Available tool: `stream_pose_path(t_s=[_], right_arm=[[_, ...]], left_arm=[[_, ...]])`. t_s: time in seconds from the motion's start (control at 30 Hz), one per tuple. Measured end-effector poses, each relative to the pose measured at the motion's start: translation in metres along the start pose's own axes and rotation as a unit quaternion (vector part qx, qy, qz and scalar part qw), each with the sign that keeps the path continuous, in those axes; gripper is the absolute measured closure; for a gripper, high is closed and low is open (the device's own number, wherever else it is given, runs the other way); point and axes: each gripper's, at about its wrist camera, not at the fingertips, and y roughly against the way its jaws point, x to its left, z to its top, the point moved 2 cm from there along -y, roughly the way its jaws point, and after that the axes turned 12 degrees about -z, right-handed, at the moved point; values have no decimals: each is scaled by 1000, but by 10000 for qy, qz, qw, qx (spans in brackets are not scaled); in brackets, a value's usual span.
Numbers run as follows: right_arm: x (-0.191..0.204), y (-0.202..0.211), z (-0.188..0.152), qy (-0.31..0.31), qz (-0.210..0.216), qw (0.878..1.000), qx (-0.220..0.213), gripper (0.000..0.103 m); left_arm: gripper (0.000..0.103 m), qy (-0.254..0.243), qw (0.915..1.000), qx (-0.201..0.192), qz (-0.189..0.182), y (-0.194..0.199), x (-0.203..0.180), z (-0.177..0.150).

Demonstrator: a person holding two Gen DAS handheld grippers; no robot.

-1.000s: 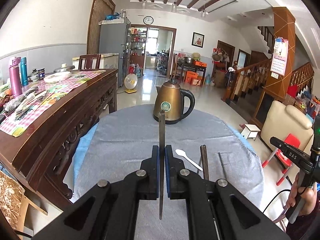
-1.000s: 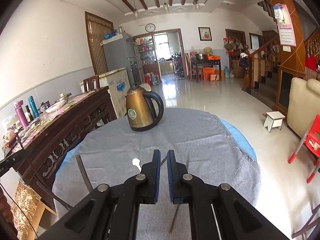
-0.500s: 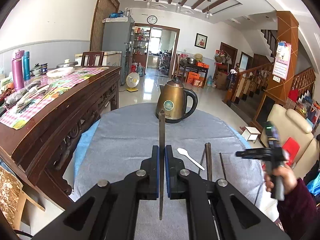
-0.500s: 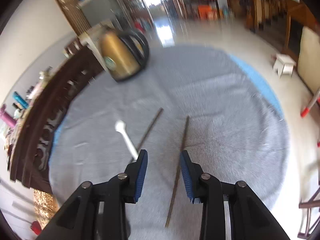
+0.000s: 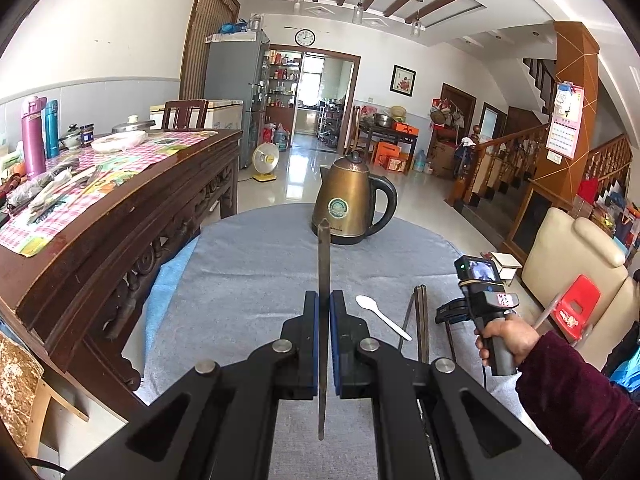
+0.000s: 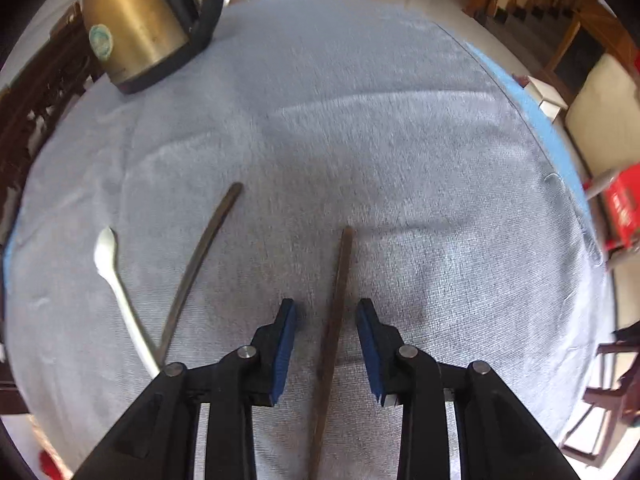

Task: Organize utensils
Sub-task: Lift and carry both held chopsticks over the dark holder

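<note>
Straddling the right-hand chopstick (image 6: 335, 300) on the near grey cloth (image 6: 360, 120), the right gripper (image 6: 326, 344) is gaping, slightly narrowing; centring before squeezing seems wise. Left gripper (image 5: 324, 340) is clenching another chopstick (image 5: 323, 280).

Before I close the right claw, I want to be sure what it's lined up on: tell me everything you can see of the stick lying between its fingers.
The chopstick is a long, thin, dark brown stick, apparently wood or bamboo. It lies flat on the grey cloth, running away from the camera between the open pads of the right claw, untouched by either pad. Its near end is hidden under the claw.
</note>
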Motion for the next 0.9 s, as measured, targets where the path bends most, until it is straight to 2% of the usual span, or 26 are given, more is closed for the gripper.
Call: stream_pose_path(t_s=[0.07,0.1,0.23,0.33,0.5,0.63,0.73,0.9], right_arm=[[3,2,-2,91,-20,9999,-94,91],[5,2,-4,160,-37,9998,-121,93],[3,11,-16,156,16,9992,-360,94],[-9,31,-30,-21,321,9973,-660,95],[-32,89,-55,-165,588,9856,-1579,95],[-49,140,-78,-398,853,9685,-2306,96],[-60,180,-97,-579,982,9501,-2904,97],[-70,239,-123,-848,1173,9192,-3663,97]], left_arm=[[98,26,10000,22,-20,-2,0,0],[98,28,10000,33,-31,-2,0,-1],[98,2,10000,2,-12,1,-3,1],[98,-31,10000,-35,-10,4,-6,3],[98,-60,9999,-116,-36,11,-13,3],[98,-109,9998,-185,-54,19,-22,3],[98,-165,9995,-267,-36,27,-28,5],[98,-215,9989,-405,-23,41,-35,10]])
